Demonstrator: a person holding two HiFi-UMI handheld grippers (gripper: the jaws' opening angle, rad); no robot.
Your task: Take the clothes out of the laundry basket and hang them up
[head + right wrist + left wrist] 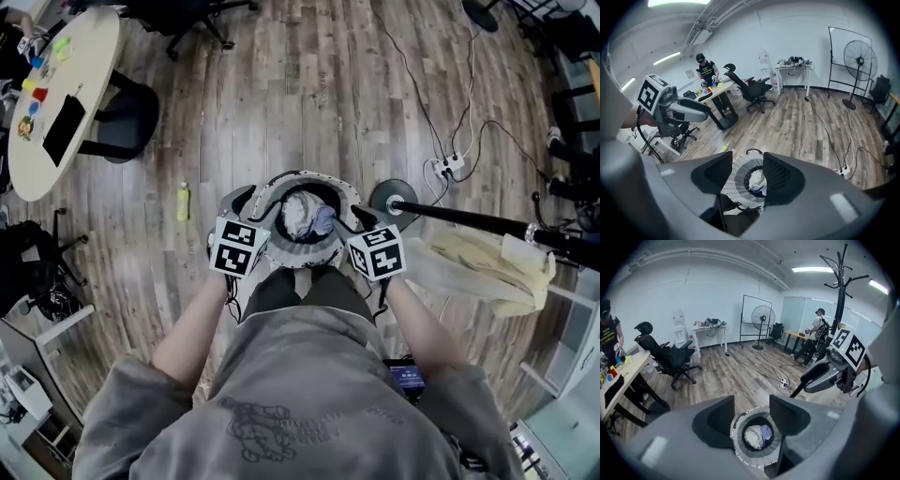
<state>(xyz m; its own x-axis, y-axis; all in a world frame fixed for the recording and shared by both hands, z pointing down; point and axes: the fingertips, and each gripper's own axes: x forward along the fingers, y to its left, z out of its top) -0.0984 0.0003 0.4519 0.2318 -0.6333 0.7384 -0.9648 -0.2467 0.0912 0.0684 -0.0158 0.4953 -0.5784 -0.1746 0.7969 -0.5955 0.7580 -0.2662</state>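
A round white mesh laundry basket (281, 246) stands on the wood floor just in front of my feet. Inside it lies a bundle of white and pale blue clothes (307, 216). My left gripper (251, 208) hovers over the basket's left rim and my right gripper (361, 220) over its right rim. Both are open and hold nothing. In the left gripper view the clothes (757, 436) show low between the open jaws of that gripper (752, 405). The right gripper view frames the basket (735, 180) between its gripper's (746, 159) jaws too. The black coat rack (469, 221) stands right of the basket.
A cream garment (487, 264) hangs at the right by the rack. On the floor lie a yellow-green bottle (183, 202) left of the basket and a power strip (448, 167) with cables behind it. A table (89, 70) and an office chair (127, 117) stand far left.
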